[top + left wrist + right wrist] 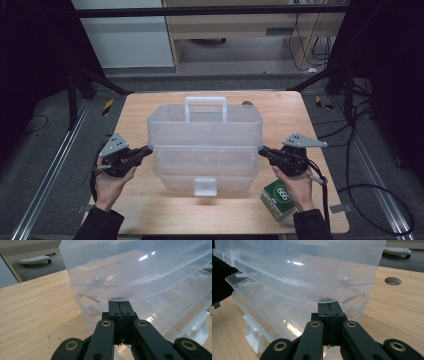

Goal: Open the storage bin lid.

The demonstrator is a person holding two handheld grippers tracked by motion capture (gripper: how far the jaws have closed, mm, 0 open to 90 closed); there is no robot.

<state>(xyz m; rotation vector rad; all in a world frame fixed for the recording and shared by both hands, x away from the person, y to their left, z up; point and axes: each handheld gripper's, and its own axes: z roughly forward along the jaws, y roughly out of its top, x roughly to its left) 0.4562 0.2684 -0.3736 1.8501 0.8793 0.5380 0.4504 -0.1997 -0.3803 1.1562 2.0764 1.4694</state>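
A clear plastic storage box (205,145) with a carrying handle (205,107) stands in the middle of the tabletop (140,112). Its lid (204,125) is raised above the base (206,172), showing a divided tray (175,302) inside; I see nothing in its compartments. The left gripper (148,148) and right gripper (261,150), both with jaws closed together on nothing, press their tips under the lid's two end edges. A green and white carton (279,199) sits near the tabletop's front right corner.
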